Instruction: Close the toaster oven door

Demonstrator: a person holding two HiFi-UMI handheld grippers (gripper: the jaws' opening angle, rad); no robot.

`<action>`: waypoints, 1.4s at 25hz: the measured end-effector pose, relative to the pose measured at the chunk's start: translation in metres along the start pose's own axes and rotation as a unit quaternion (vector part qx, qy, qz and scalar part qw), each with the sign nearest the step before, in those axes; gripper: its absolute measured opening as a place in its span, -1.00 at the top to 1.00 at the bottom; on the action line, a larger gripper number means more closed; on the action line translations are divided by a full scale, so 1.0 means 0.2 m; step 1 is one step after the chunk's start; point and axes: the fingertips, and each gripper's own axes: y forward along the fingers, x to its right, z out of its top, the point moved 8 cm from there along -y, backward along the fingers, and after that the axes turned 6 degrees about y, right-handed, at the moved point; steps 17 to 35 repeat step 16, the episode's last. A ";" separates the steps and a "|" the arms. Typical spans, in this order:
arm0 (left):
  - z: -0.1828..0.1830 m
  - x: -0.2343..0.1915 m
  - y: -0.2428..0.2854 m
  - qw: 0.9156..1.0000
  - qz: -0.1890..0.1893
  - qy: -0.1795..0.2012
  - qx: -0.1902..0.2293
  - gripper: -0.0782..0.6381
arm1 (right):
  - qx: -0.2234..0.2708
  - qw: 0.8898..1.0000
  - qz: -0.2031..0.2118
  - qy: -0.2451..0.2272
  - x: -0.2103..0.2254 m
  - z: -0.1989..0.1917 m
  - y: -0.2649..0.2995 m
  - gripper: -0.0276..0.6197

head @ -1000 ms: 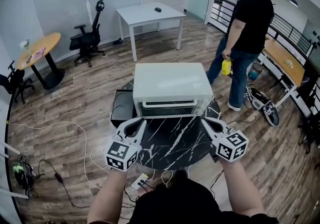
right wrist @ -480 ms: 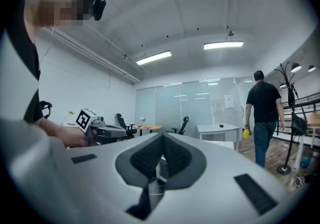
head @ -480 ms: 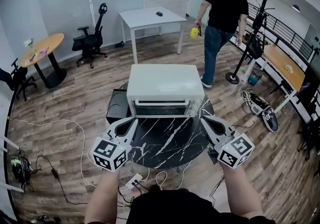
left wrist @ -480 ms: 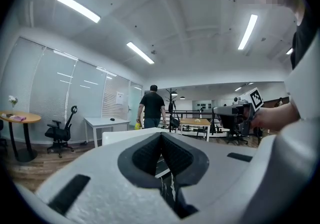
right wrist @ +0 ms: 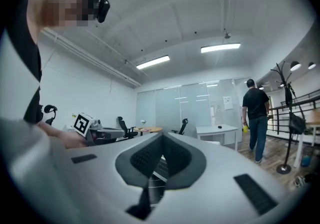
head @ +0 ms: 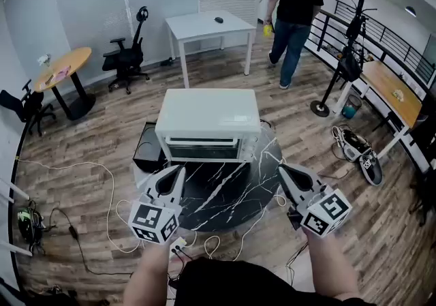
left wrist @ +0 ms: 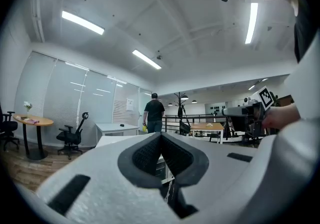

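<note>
The white toaster oven (head: pixel 208 117) stands at the far side of a round black marble table (head: pixel 228 195). Its glass door (head: pixel 203 150) lies flush against the front. My left gripper (head: pixel 178 171) hovers over the table's near left edge, shut and empty, a short way from the oven. My right gripper (head: pixel 281 170) hovers at the near right edge, also shut and empty. In the left gripper view the left gripper's (left wrist: pixel 161 136) pads meet with nothing between them. The right gripper's (right wrist: pixel 162 139) pads also meet in the right gripper view. Neither touches the oven.
A black box (head: pixel 146 148) sits left of the oven. Cables and a power strip (head: pixel 179 249) lie on the wooden floor below the table. Farther back are a white desk (head: pixel 208 25), an office chair (head: pixel 127 58), a round wooden table (head: pixel 61 68), a coat rack (head: pixel 349 59) and a person (head: pixel 293 1) walking away.
Both grippers have drawn back from the oven's front toward me and risen. The oven door looks shut throughout. The person in the background has walked farther off.
</note>
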 end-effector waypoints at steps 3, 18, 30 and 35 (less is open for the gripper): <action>-0.03 -0.01 0.02 1.000 -0.003 -0.011 -0.005 0.77 | -0.009 1.000 -0.005 0.019 0.01 -0.06 -0.02 0.91; -0.03 -0.19 0.10 0.999 -0.018 0.024 -0.043 0.76 | 0.001 0.999 -0.017 0.034 0.02 -0.07 0.17 0.91; -0.03 -0.19 0.10 0.999 -0.018 0.024 -0.043 0.76 | 0.001 0.999 -0.017 0.034 0.02 -0.07 0.17 0.91; -0.03 -0.19 0.10 0.999 -0.018 0.024 -0.043 0.76 | 0.001 0.999 -0.017 0.034 0.02 -0.07 0.17 0.91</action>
